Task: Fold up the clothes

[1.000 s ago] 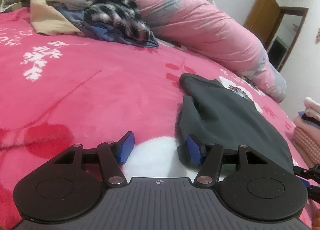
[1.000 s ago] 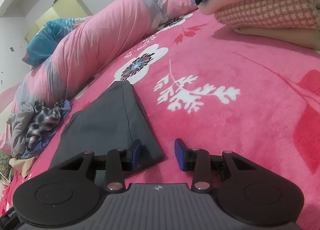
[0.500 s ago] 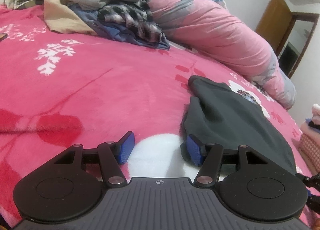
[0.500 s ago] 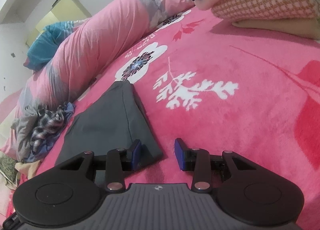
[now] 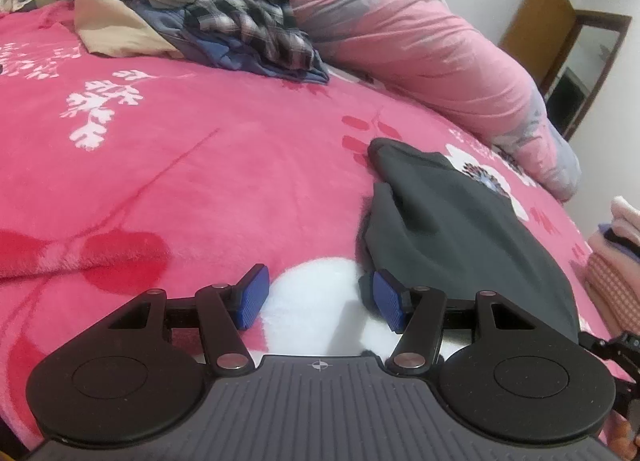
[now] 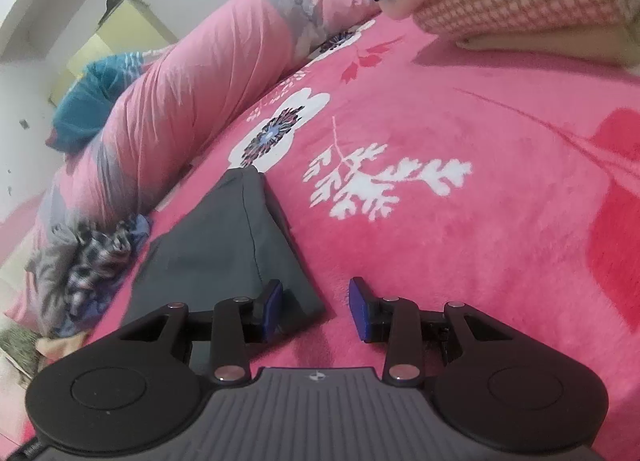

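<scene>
Left wrist view: the left gripper [image 5: 318,299] hangs half open and empty over the pink floral fleece blanket [image 5: 180,189], its right pad at the near left edge of the dark grey folded garment [image 5: 452,229]. Far off lies a heap of unfolded clothes [image 5: 224,25] against a long pink bolster [image 5: 420,57]. The step looks like corner-grabbing for another fold.

Right wrist view: the right gripper [image 6: 316,307] gapes partway, holding nothing, straddling the garment's near right corner. Next, both must close on cloth. A folded stack [image 6: 520,1] sits far right.

Left gripper [image 5: 320,301]: your jaws stand apart, tilted downward.
Right gripper [image 6: 316,309]: your jaws stand apart, narrower, tilted downward.
</scene>
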### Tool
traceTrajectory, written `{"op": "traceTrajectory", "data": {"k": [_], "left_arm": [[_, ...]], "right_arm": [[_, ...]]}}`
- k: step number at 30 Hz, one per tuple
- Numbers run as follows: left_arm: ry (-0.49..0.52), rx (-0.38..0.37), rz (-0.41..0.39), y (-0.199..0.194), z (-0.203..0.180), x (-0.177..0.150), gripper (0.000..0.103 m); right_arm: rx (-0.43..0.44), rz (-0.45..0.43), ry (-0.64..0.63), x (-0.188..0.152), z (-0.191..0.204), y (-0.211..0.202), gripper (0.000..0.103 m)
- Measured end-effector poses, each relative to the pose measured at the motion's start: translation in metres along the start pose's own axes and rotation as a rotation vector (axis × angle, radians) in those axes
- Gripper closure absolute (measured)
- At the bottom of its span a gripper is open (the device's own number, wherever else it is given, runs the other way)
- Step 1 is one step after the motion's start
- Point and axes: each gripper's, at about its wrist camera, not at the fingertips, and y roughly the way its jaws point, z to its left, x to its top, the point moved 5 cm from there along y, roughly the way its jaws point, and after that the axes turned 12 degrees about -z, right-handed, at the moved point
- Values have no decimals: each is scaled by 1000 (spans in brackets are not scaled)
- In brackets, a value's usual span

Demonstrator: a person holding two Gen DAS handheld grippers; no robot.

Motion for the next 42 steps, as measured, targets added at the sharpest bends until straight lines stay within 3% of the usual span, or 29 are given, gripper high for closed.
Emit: {"op": "traceTrajectory", "data": {"k": [4, 15, 19, 23, 27, 32, 38, 41, 42], "left_arm": [[44, -40, 9, -8, 2, 4, 45], [223, -272, -29, -25, -35, 5, 44], [281, -319, -31, -21, -43, 3, 44], [275, -359, -17, -14, -35, 4, 44], [271, -394, -14, -10, -27, 0, 44], [274, -405, -13, -7, -21, -3, 44], [321, -433, -56, -9, -24, -2, 44], [339, -464, -62, -7, -28, -3, 44], [343, -475, -60, -5, -30, -3, 44]], "right_arm": [[10, -4, 40, 1, -4, 0, 64], [-16, 21, -4, 2, 2, 4, 63], [-39, 22, -43, 12, 14, -4, 59], [46, -38, -162, 19, 74, -22, 55], [176, 120, -340, -14, 161, 4, 44], [204, 255, -562, -64, 234, 59, 44], [139, 305, -802, -100, 262, 96, 47], [124, 341, -873, -115, 262, 104, 57], [116, 357, -885, -118, 260, 108, 67]]}}
